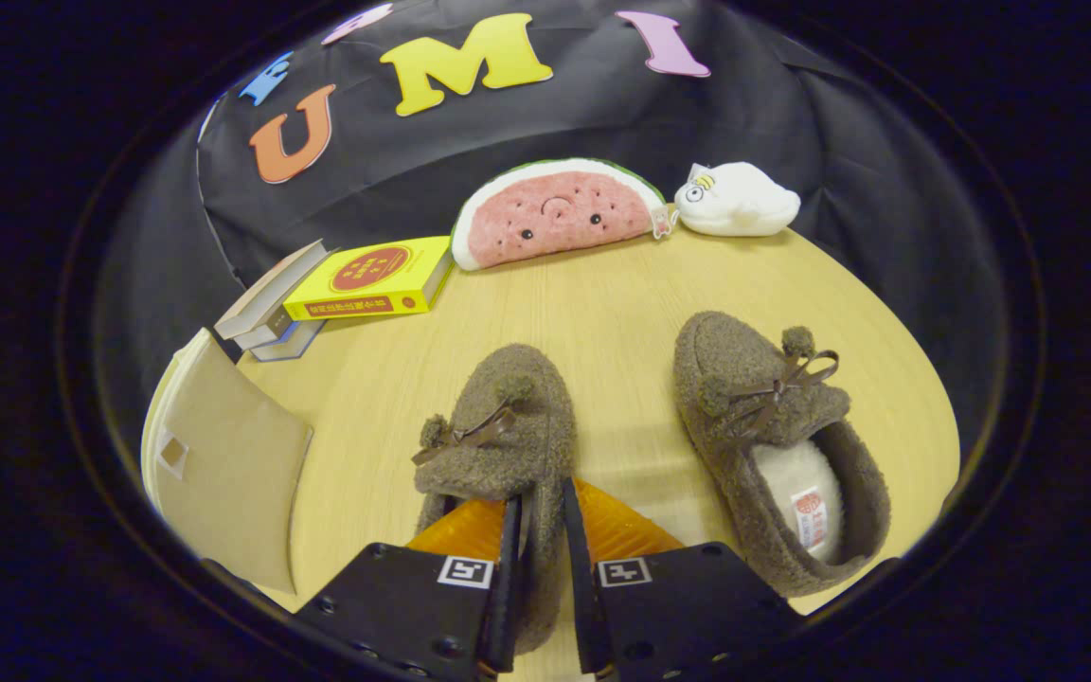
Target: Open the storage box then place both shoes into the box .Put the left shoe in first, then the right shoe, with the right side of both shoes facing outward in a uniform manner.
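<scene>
You are working in a staged recording booth, not a lived-in room: a black cloth wall drapes behind a round, pale wooden table. On it sit household props: a plush watermelon slice, a white stuffed toy, a stack of books topped by a yellow one, and 2 fuzzy brown slippers.

i see a light wooden table. on it, two fuzzy brown shoes: the left shoe at lower centre, its side wall pinched between my gripper fingers, the right shoe at lower right. a storage box sits lower left, stacked books above it, a watermelon plush and white plush up top.
</scene>
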